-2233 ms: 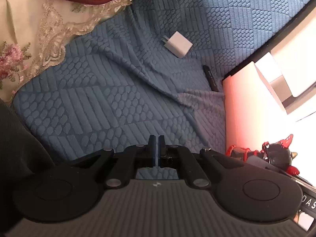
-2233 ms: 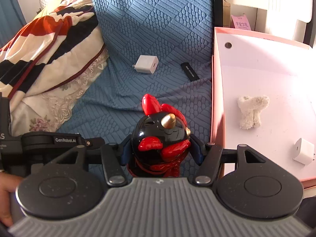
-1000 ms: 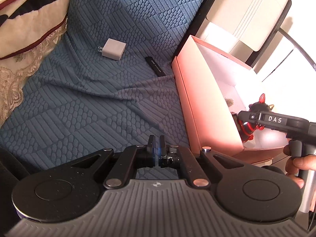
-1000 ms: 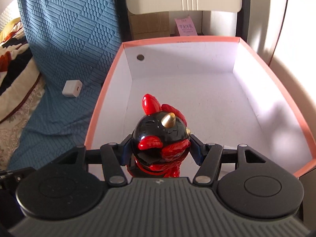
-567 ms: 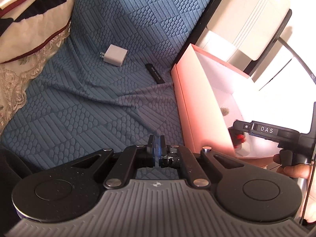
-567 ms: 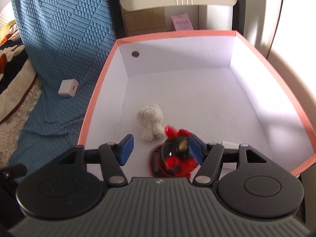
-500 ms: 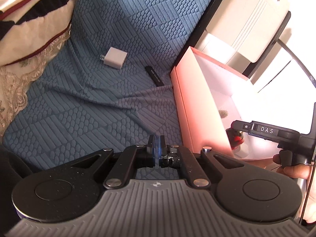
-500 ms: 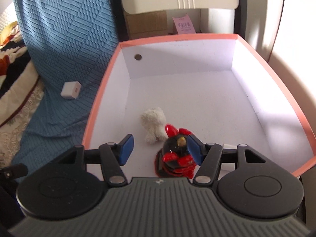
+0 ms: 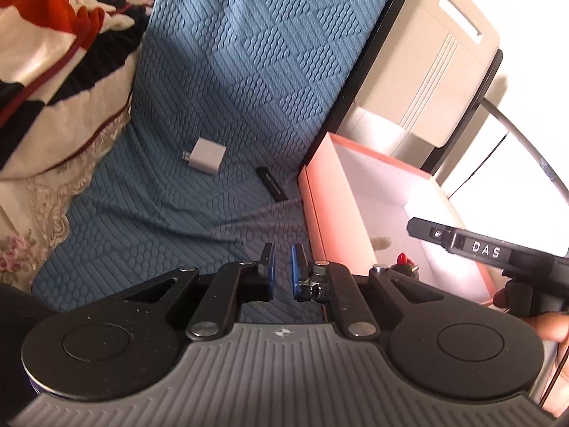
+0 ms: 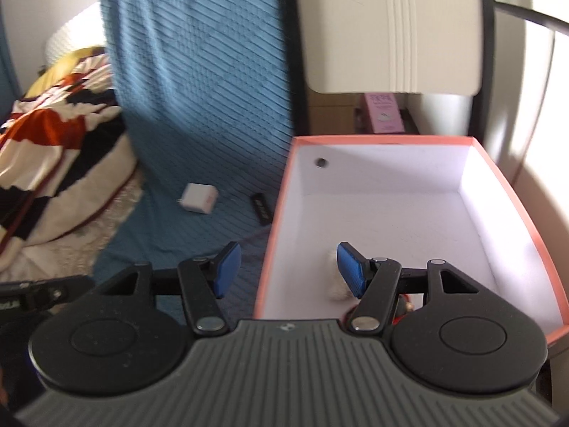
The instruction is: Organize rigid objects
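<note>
The right gripper (image 10: 284,270) is about half open with nothing between its blue pads, and it hangs over the near left edge of the pink box (image 10: 512,192). The little red and black toy (image 9: 403,265) sits down inside the box, just under and behind the right gripper's right finger, so only a bit of red shows there. It looks hard, round and shiny. I think the jaws are apart because the toy has been let go where it belongs. A small fuzzy white toy (image 10: 336,286) lies right next to it, partly hidden behind the blue pad. The box is stiff card, pink outside and plain white inside, with straight walls that keep things from rolling away. The left gripper (image 9: 281,272) has just been opening its jaws a little, so there is a thin gap, and nothing is in it. It points down at the blue cover (image 9: 220,82), which is soft cloth with bumpy lines and dots. Ahead of it and a bit to the left lies a white charger block (image 9: 208,154), smooth and square with metal prongs. Just to the right of that, near the box wall, lies a thin black stick (image 9: 272,189). Both are hard things not in the box yet, so I think the left gripper is getting ready to pick one up.
</note>
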Available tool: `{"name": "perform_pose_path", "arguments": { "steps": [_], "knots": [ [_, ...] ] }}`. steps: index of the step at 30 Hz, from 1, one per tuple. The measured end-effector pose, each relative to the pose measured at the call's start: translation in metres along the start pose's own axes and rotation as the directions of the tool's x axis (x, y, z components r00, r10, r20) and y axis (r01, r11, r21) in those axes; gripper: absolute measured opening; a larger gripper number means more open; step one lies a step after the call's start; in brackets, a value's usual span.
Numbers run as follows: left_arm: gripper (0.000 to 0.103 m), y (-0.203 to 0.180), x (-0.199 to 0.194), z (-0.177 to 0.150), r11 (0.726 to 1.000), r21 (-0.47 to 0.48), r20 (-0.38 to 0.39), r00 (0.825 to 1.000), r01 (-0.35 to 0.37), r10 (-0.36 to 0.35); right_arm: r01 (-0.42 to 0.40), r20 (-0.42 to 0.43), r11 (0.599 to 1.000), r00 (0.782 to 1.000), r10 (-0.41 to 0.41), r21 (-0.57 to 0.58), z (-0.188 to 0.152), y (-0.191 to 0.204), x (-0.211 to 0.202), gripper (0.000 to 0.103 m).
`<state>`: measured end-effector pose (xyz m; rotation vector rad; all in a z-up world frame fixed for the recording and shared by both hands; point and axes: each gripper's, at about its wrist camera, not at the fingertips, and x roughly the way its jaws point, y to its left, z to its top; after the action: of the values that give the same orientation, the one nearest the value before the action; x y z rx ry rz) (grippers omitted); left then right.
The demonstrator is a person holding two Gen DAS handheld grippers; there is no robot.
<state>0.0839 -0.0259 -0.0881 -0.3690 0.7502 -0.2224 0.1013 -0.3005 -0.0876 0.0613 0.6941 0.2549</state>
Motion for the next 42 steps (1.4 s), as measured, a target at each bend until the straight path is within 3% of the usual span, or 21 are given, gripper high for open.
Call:
{"name": "perform_pose_path", "arguments": {
  "steps": [10,14,15,20,28,31,34,38,42],
  "knots": [
    [0.013,0.009,-0.020,0.004,0.999,-0.021,0.041,0.999,-0.027,0.028,-0.122,-0.017,0.987,0.992,0.121,-0.103,-0.011,0.037,-0.011,0.062],
    [0.039,0.019,-0.026,0.003,0.998,-0.029,0.059,0.997,-0.049,0.051,-0.210,-0.080,0.945,0.977,0.196,-0.249,-0.032,0.059,-0.015,0.062],
    [0.040,0.021,-0.026,0.003,0.998,-0.030,0.064,0.996,-0.054,0.056,-0.230,-0.103,0.931,0.973,0.209,-0.284,-0.037,0.063,-0.014,0.062],
    [0.048,0.031,-0.017,0.006,0.996,-0.025,0.075,0.993,-0.084,0.085,-0.345,-0.259,0.837,0.932,0.252,-0.425,-0.067,0.084,-0.007,0.062],
    [0.051,0.039,-0.008,0.011,0.996,-0.007,0.092,0.992,-0.091,0.091,-0.487,-0.426,0.631,0.866,0.261,-0.604,-0.120,0.120,0.000,0.060],
    [0.051,0.045,-0.006,0.009,0.995,-0.015,0.097,0.990,-0.103,0.104,-0.522,-0.470,0.540,0.848,0.246,-0.660,-0.142,0.128,0.010,0.049],
    [0.051,0.051,-0.006,0.007,0.993,-0.040,0.104,0.988,-0.112,0.116,-0.540,-0.515,0.487,0.834,0.200,-0.686,-0.160,0.130,0.026,0.023],
    [0.051,0.059,-0.002,0.008,0.990,-0.055,0.098,0.986,-0.128,0.133,-0.567,-0.561,0.403,0.815,0.146,-0.718,-0.184,0.131,0.041,0.020],
    [0.051,0.062,-0.004,0.010,0.989,-0.068,0.102,0.985,-0.129,0.136,-0.595,-0.598,0.362,0.793,0.119,-0.717,-0.206,0.138,0.059,0.020]
  ]
}}
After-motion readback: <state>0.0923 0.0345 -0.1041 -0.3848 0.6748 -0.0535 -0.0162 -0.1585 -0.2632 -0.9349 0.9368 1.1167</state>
